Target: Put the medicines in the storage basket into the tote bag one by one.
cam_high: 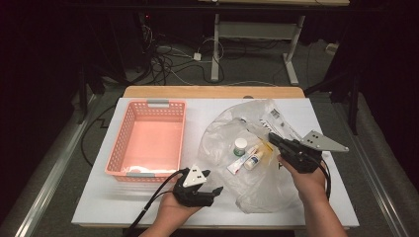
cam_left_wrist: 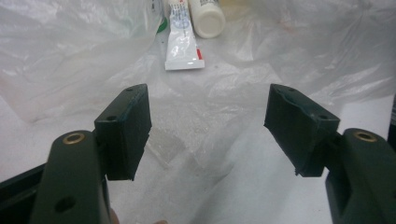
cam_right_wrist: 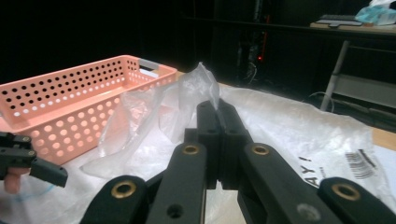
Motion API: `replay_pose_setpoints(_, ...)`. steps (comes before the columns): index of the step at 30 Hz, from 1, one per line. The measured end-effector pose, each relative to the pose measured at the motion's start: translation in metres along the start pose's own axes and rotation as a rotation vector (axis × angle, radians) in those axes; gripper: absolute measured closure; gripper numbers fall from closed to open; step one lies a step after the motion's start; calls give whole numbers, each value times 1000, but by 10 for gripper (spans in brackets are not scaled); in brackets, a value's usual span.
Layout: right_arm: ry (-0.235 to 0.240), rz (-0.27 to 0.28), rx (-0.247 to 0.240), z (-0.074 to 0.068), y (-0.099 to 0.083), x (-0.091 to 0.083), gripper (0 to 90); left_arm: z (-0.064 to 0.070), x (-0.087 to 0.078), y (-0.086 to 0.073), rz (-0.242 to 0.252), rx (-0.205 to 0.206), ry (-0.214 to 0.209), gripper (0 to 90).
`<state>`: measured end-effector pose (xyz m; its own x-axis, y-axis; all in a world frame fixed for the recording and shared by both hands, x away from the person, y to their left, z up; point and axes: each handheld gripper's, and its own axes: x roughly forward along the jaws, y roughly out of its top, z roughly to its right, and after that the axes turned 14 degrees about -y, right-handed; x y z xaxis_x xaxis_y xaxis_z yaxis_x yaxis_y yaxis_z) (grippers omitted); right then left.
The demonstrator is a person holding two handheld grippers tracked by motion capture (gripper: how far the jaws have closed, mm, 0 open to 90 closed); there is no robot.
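A clear plastic bag (cam_high: 223, 132) lies on the white table top (cam_high: 123, 205), right of centre. Inside it I see a small white jar with a green lid (cam_high: 240, 146), a white tube (cam_high: 238, 162) and a white bottle (cam_high: 254, 159). My right gripper (cam_high: 272, 139) is shut on a fold of the bag's film (cam_right_wrist: 201, 84), which stands up above the jaws (cam_right_wrist: 218, 112). My left gripper (cam_high: 212, 181) stands open at the bag's near left edge. Its jaws (cam_left_wrist: 210, 107) face the tube (cam_left_wrist: 183, 42) and bottle (cam_left_wrist: 207, 18), with only film between them.
A pink perforated basket (cam_high: 148, 106) with grey handles stands on the left half of the table and looks hollow inside. In the right gripper view the basket (cam_right_wrist: 70, 107) is left of the bag. Behind the table are desk legs and floor cables.
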<state>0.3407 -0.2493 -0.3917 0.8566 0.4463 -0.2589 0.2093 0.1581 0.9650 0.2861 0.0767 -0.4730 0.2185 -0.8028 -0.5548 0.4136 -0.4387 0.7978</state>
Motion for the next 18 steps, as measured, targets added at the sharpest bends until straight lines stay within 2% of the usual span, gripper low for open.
replay_pose_setpoints(5,-29,9,7,9,1,-5,900,-1,1,-2,-6,-6,13,305)
replay_pose_setpoints(7,-44,15,25,16,1,-8,900,-2,1,-2,-7,-8,26,304)
replay_pose_setpoints(10,-67,25,47,24,3,-14,900,-6,2,-3,-15,-43,38,265)
replay_pose_setpoints(13,-79,39,63,30,4,-18,900,-11,5,-3,-31,-79,31,223)
replay_pose_setpoints(18,-85,34,58,29,4,-19,900,-16,12,-1,-46,-106,49,169)
